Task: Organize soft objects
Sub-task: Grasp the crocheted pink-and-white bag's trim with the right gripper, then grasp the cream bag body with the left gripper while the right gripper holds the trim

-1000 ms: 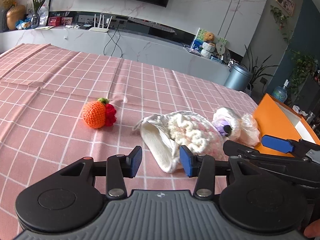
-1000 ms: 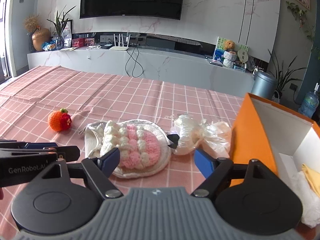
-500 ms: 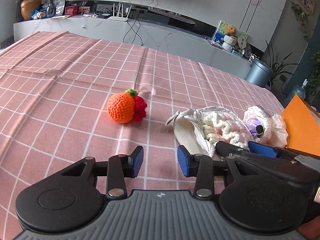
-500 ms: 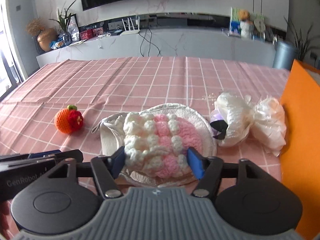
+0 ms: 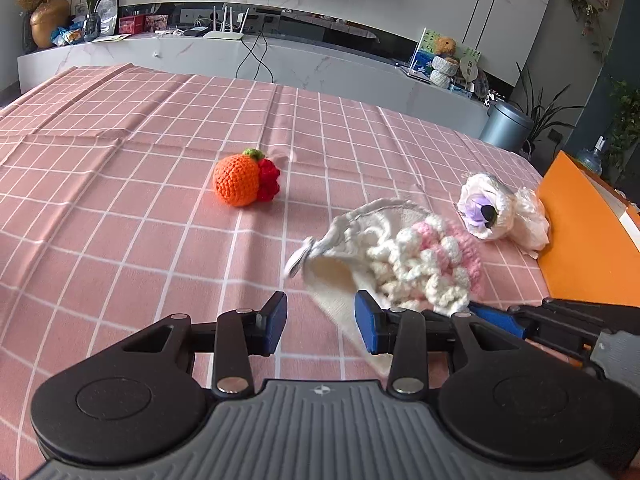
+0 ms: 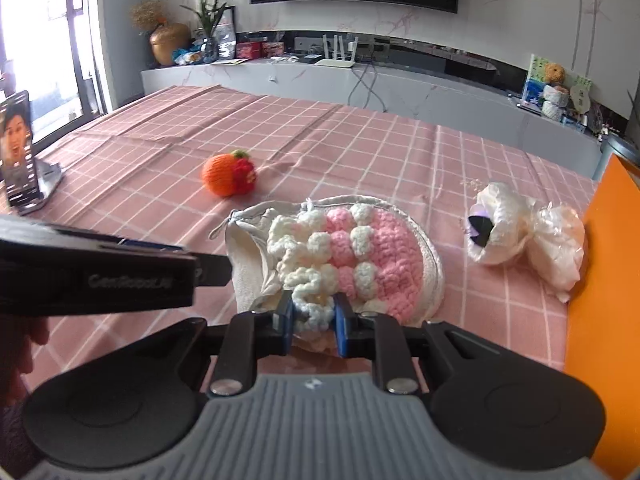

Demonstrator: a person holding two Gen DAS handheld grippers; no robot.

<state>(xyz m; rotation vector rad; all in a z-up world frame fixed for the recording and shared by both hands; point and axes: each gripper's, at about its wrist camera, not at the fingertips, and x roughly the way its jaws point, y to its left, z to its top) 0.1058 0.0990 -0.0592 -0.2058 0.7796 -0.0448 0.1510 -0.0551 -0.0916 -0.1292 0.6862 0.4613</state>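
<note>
A pink and cream crochet pouch (image 6: 352, 252) lies on the pink checked tablecloth (image 6: 360, 152). My right gripper (image 6: 313, 322) is shut on its near cream edge. In the left wrist view the pouch (image 5: 404, 256) is lifted and blurred, just right of my left gripper (image 5: 320, 322), which is open and empty. An orange and red crochet fruit (image 5: 242, 178) sits farther back on the left; it also shows in the right wrist view (image 6: 228, 174). A white wrapped soft toy (image 5: 500, 210) lies to the right, next to the orange box; the right wrist view shows it too (image 6: 524, 236).
An open orange box (image 5: 588, 232) stands at the table's right edge, also in the right wrist view (image 6: 600, 280). A phone on a stand (image 6: 20, 156) is at the far left. A grey bin (image 5: 506, 126) and a long cabinet (image 5: 280, 60) are beyond the table.
My right gripper closed on the near edge of the crochet pouch and the pouch began to lift. The left gripper stayed open and shifted slightly left.
</note>
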